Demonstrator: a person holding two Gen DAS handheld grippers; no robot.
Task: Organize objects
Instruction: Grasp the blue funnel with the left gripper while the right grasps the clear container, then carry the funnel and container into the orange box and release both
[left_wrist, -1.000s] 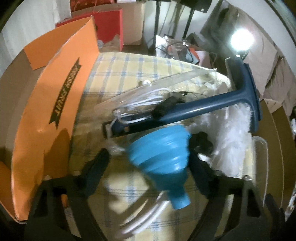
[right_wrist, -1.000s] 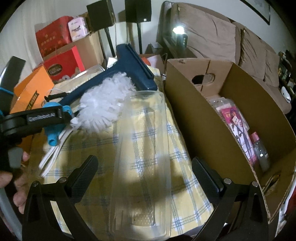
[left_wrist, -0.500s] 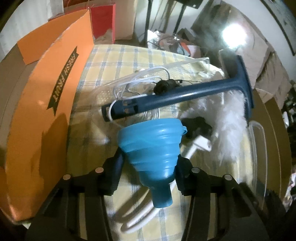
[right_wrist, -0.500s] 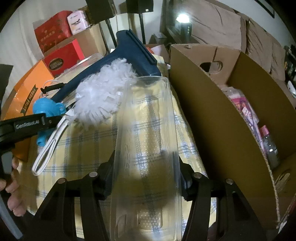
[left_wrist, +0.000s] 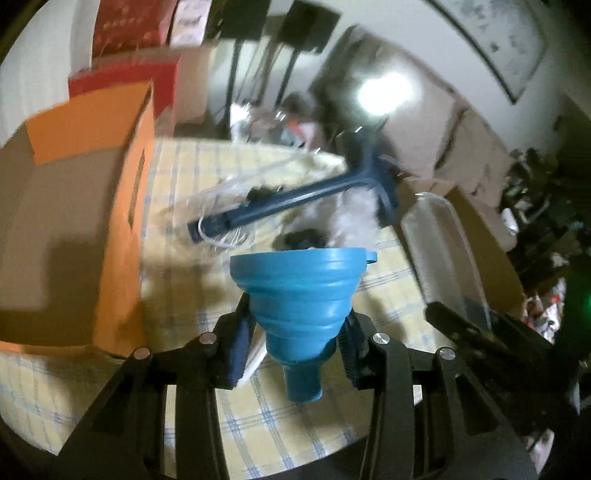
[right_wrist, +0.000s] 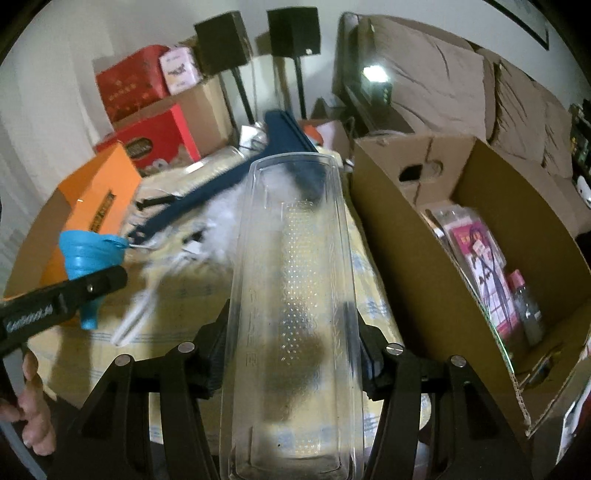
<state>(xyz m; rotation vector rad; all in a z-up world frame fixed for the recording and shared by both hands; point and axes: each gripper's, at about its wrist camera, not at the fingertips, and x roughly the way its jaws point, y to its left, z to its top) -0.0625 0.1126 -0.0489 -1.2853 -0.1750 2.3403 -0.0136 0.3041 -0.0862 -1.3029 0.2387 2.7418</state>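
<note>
A blue collapsible funnel (left_wrist: 299, 280) sits spout-down between the pads of my left gripper (left_wrist: 295, 321), whose jaws are closing on it; it hangs above the yellow checked tablecloth (left_wrist: 177, 295). The right wrist view shows the same funnel (right_wrist: 88, 254) at the left. My right gripper (right_wrist: 291, 325) is shut on a long clear plastic tray (right_wrist: 295, 240), which points away from me and is raised off the cloth. A dark blue squeegee (left_wrist: 295, 199) and a white fluffy duster (right_wrist: 225, 218) lie on the table behind.
An open orange box (left_wrist: 122, 206) stands at the table's left. An open cardboard box (right_wrist: 406, 258) at the right holds pink packets and a small bottle. A white cable (right_wrist: 136, 317) lies on the cloth. Red boxes, speakers and a sofa stand behind.
The left jaws closed on the funnel and lifted it off the cloth. The right jaws closed on the clear tray and raised it a little.
</note>
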